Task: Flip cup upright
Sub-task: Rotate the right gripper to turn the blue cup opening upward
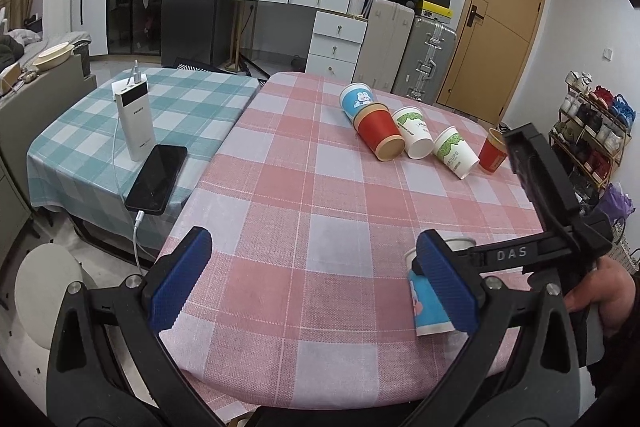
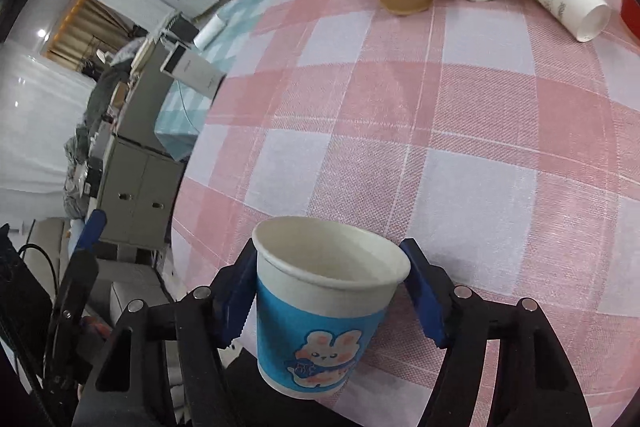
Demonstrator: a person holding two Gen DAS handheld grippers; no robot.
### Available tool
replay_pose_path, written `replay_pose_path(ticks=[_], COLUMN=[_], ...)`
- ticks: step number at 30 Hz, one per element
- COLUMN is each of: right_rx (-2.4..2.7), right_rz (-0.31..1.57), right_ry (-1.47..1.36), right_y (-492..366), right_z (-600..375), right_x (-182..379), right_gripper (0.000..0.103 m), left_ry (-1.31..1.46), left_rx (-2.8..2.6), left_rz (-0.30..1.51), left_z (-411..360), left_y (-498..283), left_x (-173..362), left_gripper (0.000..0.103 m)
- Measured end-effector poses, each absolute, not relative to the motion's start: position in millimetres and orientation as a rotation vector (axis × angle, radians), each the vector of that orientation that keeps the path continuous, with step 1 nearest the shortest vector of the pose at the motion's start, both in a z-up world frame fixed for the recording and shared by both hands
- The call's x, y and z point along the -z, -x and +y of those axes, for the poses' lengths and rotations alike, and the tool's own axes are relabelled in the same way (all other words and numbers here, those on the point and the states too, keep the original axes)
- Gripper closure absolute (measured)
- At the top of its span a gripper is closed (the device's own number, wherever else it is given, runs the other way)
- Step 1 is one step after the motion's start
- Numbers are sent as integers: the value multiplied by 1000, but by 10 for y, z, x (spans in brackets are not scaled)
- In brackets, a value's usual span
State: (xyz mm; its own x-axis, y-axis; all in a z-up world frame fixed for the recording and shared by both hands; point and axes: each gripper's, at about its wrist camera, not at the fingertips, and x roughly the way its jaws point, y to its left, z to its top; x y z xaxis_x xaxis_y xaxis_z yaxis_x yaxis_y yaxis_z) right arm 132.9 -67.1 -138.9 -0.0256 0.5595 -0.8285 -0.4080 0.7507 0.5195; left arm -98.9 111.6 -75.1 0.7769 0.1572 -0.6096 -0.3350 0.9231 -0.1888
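Right tongs (image 2: pixel 328 307) clamped on blue bunny paper cup (image 2: pixel 320 323), mouth up, near desk (image 2: pixel 440 147) front edge; left tongs (image 1: pixel 316 283) wide open, empty; lower level, seat base flat, then release slowly.

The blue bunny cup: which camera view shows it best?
The right wrist view: the blue bunny cup stands mouth-up and unobstructed between the right hand-held gripper fingers. In the left wrist view the left hand-held gripper's finger hides most of it.

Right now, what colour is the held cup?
Blue with white rim, the cup shows best in right wrist view.
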Motion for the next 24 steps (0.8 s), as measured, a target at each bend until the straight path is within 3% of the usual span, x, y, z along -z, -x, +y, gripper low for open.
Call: replay_pose_path(ticks=[17, 24], right_rx=[-555, -497], right_rz=[1034, 925], right_ry=[-339, -322], right_y=[-1149, -1264], right_z=[-2296, -2315], right_x=[1086, 1125], right_gripper=[34, 34], left_ry=[330, 299], left_rx=[-88, -59], left_rz=[705, 756], left_z=[504, 243], left_y=[296, -4], left_x=[693, 779], left_gripper=[1, 1])
